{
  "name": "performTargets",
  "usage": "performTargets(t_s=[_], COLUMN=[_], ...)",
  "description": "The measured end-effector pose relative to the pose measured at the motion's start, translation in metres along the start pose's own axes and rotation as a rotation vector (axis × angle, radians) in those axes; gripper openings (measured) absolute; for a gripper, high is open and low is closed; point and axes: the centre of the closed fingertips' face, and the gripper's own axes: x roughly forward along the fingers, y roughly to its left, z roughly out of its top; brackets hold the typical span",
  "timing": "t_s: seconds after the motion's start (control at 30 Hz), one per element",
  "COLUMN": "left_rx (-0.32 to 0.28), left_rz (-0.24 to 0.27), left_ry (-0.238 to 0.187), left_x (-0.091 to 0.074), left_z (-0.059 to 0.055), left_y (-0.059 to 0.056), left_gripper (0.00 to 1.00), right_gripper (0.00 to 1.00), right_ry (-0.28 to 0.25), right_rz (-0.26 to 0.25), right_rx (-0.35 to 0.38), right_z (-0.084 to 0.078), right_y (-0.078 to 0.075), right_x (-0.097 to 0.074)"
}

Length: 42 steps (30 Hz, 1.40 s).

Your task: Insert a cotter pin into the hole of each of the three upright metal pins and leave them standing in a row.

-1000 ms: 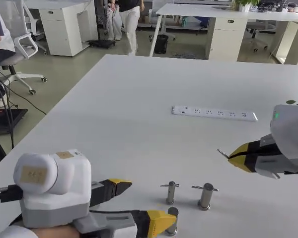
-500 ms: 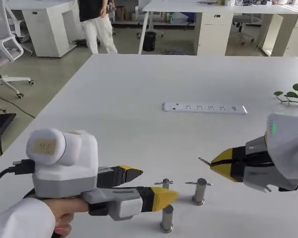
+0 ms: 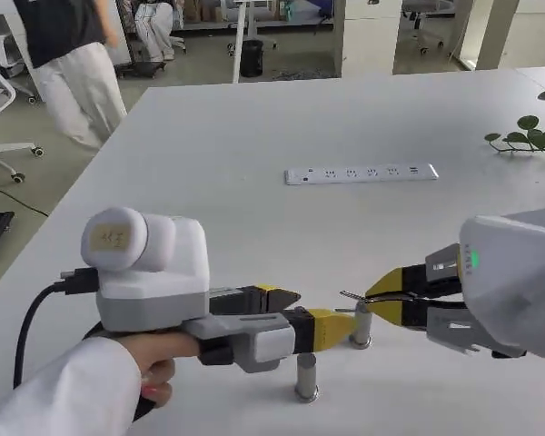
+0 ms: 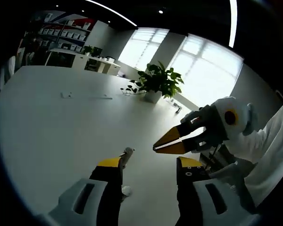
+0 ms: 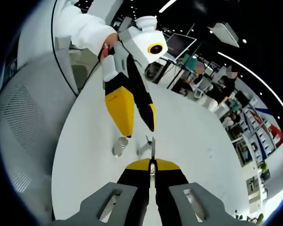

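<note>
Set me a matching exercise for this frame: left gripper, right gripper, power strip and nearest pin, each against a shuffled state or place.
Things:
1. left gripper
2. right gripper
3. power strip
4. nearest pin

States or places:
A. lies flat, beyond both grippers
B. shut on a cotter pin
C. stands upright, closest to the person
D. open

Pairs: 1-D, 2-B, 3-A, 4-C

pin [image 3: 363, 331] — half behind left tool [image 3: 325, 308]
</note>
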Motion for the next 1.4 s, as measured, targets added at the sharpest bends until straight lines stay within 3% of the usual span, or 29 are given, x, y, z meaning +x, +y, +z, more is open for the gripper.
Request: performTargets(t_s=[0.23,0.43,0.87,1.0,1.17,1.4], left_rx=[-0.071,-0.103,-0.159,-0.169,-0.232,-0.242], left_rz=[-0.02,-0.034,-0.028,-0.027,-0.037,-0.025], left_ry=[0.006,0.016,0.021,0.029,0.014,0.037], left_x=[0.006,0.008,0.005,0.003,0.0,-0.001], left_z=[-0.003,-0.005,-0.01,-0.011,-0.009,-0.013], left_y=[-0.006,-0.011,-0.01,-0.009,-0.007,-0.008], left_gripper=[0.34,0.2,0.02,0.01,0.01,0.01], right_gripper=[0.0,0.0,0.0,0.0,0.0,0.0], right_ry=[-0.016,-0.029,-0.044,-0.044,-0.051,-0.047], right_rz=[0.016,0.025,0.032,0.038,0.042,0.054], right_rx=[-0.001,-0.004,-0.038,-0.05,-0.057,-0.069], right_z=[0.005,0.011,0.019,0.021,0.025,0.025], right_y=[0.007,0.013,0.015,0.016,0.018,0.02], right_x=[0.001,0.002,0.005,0.007,0.007,0.007])
